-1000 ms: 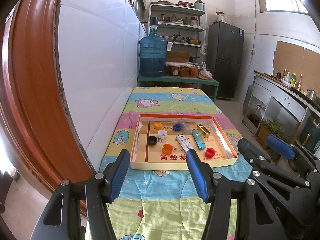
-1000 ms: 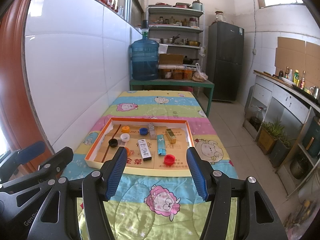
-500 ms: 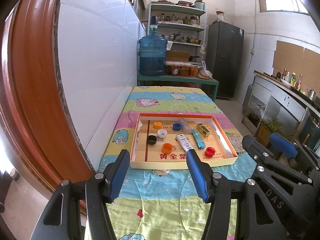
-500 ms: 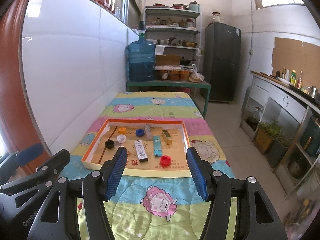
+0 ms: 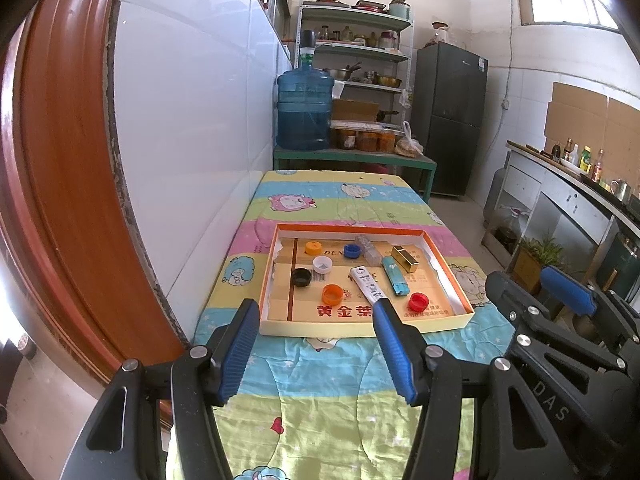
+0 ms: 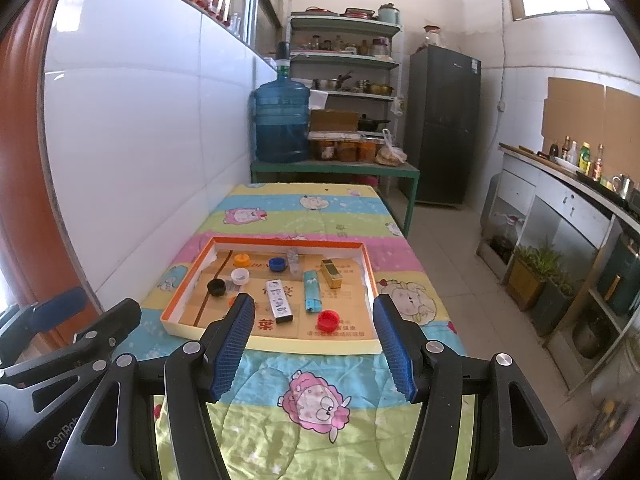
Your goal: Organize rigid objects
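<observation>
A shallow orange-rimmed cardboard tray (image 5: 454, 292) (image 6: 370, 276) lies on the quilt-covered table. In it are several bottle caps: red (image 5: 418, 301) (image 6: 327, 319), orange (image 5: 332, 293), black (image 5: 301, 277) (image 6: 216, 287), white (image 5: 322, 264) (image 6: 239, 276), blue (image 5: 351, 251) (image 6: 277, 264) and yellow-orange (image 5: 313, 247) (image 6: 241, 259). A white box (image 5: 366, 282) (image 6: 279, 300), a teal packet (image 5: 394, 280) (image 6: 311, 290), a gold box (image 5: 405, 258) (image 6: 331, 273) and a clear case (image 5: 367, 248) (image 6: 293, 261) also lie there. My left gripper (image 5: 314, 346) and right gripper (image 6: 314, 346) are open and empty, short of the tray's near edge.
A white tiled wall (image 5: 192, 120) runs along the table's left side, with a red-brown door frame (image 5: 52, 200) nearer me. A blue water jug (image 5: 305, 110) and shelves stand behind the table. A counter (image 6: 568, 200) and potted plants (image 6: 532, 272) line the right.
Both grippers have shifted slightly; the right one moved a little closer to the tray. Both stay open, and nothing in the tray has moved.
</observation>
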### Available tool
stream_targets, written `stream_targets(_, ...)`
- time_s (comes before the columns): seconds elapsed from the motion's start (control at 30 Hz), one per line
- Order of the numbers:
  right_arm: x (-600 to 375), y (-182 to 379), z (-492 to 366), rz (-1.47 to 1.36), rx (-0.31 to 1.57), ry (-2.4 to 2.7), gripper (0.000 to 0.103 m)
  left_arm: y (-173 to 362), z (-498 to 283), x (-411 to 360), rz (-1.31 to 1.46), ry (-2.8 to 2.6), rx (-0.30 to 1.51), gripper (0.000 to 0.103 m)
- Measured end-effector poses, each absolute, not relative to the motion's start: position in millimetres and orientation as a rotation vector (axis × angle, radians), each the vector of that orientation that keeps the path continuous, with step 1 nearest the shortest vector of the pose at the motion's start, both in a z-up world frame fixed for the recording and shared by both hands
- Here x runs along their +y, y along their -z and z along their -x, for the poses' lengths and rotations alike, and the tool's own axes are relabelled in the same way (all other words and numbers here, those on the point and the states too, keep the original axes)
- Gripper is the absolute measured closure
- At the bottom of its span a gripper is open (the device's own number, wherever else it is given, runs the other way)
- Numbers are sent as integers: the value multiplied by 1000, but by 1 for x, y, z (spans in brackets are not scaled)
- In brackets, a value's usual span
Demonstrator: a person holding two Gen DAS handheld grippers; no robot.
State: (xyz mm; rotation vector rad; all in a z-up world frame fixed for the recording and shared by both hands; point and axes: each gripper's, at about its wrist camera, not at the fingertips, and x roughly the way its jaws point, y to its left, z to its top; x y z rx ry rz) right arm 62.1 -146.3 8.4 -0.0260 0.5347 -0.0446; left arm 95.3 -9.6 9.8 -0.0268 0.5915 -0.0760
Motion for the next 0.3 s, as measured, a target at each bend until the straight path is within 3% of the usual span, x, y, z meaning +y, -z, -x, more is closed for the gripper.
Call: stream_targets(0.3,-147,-8,-62,25,536,44,40,-6,-93,-12,33,67,584,44)
